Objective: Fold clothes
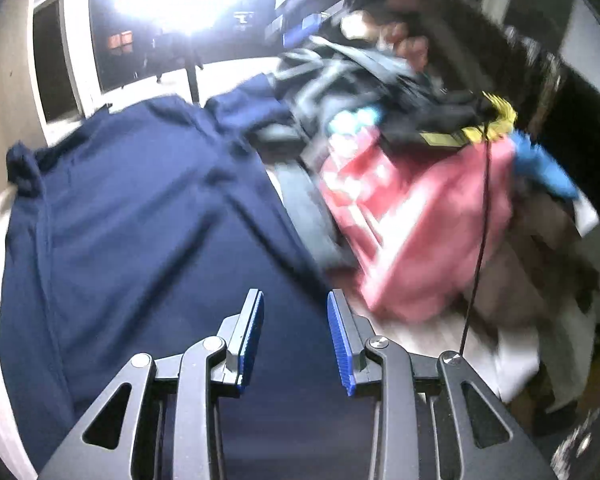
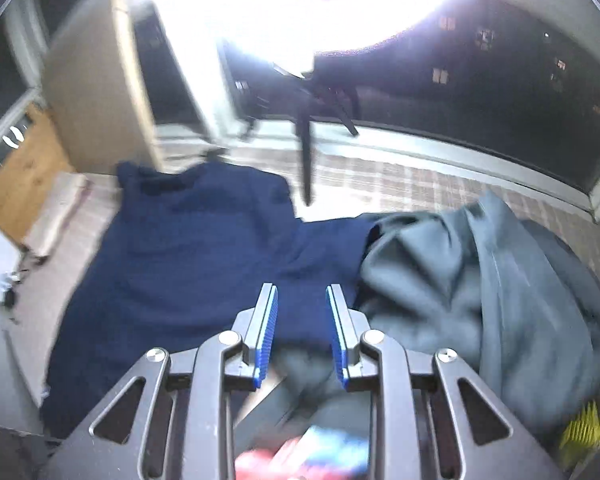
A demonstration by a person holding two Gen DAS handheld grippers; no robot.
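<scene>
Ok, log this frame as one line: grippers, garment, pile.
left gripper open, empty | right gripper open, empty | navy shirt spread flat, unfolded | mixed clothes pile beside it

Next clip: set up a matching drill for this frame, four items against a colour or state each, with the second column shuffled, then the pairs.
Items:
1. spread-out shirt
2. crumpled garment beside it
3. garment in the pile
4. left claw

Descriptions:
A. pink
B. open, holding nothing
C. navy blue, lying flat
D. grey-green, bunched up

Pairs: 1-C, 2-D, 3-A, 4-B

The right claw is also open, above the edge of the navy shirt.
</scene>
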